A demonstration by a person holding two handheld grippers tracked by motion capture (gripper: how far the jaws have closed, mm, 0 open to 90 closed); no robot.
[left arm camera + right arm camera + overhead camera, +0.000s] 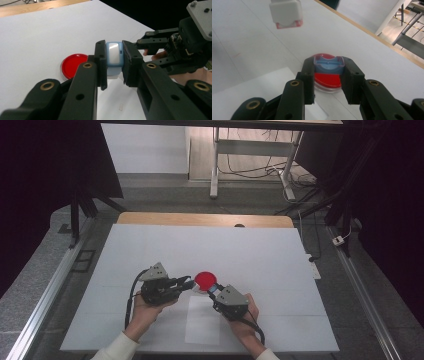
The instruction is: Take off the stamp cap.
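I record a white table (150, 250) with a light wooden far edge. The round dish (73, 64) is bright red with a clear rim. The piece in my left gripper (115, 65) is pale blue and white; the cap in my right gripper (329, 75) is blue. Both grippers are black with brass rivets and grey plates.

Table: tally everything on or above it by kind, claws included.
Claws: 2, left claw and right claw
Red round dish: 1
Blue-and-white block, in left claw: 1
Blue cap, in right claw: 1
Paper sheet: 1
Total: 6
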